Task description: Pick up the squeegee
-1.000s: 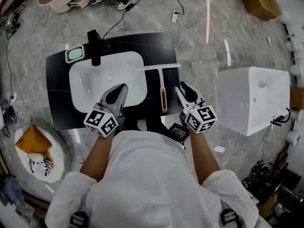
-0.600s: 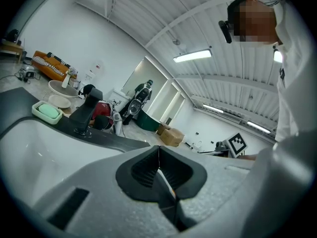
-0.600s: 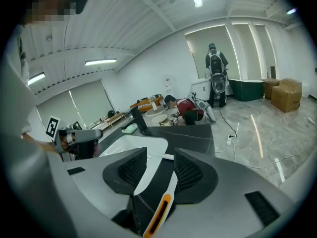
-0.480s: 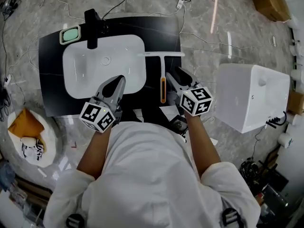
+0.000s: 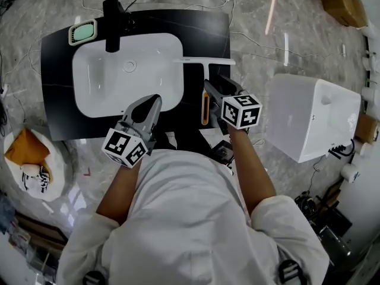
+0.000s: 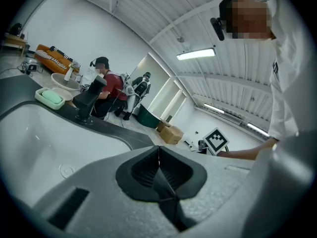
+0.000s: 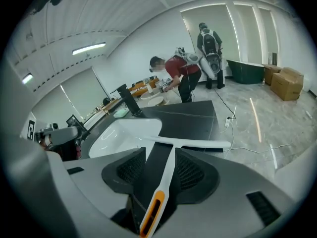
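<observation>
The squeegee point(image 5: 205, 79) lies on the black counter point(image 5: 202, 34) right of the white basin point(image 5: 107, 82), its white blade across the far end and its orange-tipped handle toward me. My right gripper point(image 5: 216, 91) points steeply down over the handle. Its jaws are opening; in the right gripper view the handle point(image 7: 166, 175) runs between the two pads without either pad pressing on it. My left gripper point(image 5: 152, 103) hovers at the basin's near rim, its pads point(image 6: 158, 150) closed together on nothing.
A black faucet point(image 5: 111, 16) and a green soap dish point(image 5: 82, 32) stand at the basin's far left. A white boxy fixture point(image 5: 309, 117) sits on the floor to the right. Cables trail across the marble floor point(image 5: 267, 46). Other people stand in the background.
My right gripper has dropped forward onto the squeegee handle and its jaws have spread around it. The left gripper has sunk a little toward the basin rim.
</observation>
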Action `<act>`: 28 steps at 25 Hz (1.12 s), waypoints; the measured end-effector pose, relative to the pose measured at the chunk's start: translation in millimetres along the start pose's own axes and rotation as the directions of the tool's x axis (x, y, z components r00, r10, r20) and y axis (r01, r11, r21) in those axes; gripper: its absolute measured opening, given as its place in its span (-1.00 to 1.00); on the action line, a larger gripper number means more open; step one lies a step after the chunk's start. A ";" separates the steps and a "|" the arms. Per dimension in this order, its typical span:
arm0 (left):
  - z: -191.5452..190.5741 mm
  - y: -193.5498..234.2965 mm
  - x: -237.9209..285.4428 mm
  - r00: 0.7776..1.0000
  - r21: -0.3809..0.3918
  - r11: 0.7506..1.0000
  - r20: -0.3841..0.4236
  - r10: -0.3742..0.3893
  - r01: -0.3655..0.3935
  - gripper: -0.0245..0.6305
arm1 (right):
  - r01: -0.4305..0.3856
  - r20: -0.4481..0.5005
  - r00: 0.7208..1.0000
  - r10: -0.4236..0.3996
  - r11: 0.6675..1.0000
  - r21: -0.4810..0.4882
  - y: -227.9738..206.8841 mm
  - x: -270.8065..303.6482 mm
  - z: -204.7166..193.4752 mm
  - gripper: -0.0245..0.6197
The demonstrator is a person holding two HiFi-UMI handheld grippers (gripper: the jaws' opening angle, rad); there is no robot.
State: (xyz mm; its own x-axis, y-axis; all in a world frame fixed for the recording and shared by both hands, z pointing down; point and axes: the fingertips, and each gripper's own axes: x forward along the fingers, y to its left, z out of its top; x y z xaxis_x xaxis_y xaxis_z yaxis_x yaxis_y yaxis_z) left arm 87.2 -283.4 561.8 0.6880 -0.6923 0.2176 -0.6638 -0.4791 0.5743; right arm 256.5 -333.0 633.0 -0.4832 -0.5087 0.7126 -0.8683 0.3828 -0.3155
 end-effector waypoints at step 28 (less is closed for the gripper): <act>-15.6 26.4 -7.4 0.999 -0.032 0.999 -0.010 0.039 -0.039 -0.87 | 0.059 -0.262 0.965 -0.028 0.992 0.110 -22.0 52.9 -41.6 -0.42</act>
State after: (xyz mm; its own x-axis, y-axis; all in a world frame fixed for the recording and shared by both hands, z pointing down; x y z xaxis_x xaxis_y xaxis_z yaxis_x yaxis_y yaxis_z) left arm 69.2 -282.4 587.7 0.6646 -0.7051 0.2473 -0.6804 -0.4344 0.5902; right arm 254.7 -336.3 703.6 -0.4123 -0.2992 0.8605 -0.9023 0.2648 -0.3403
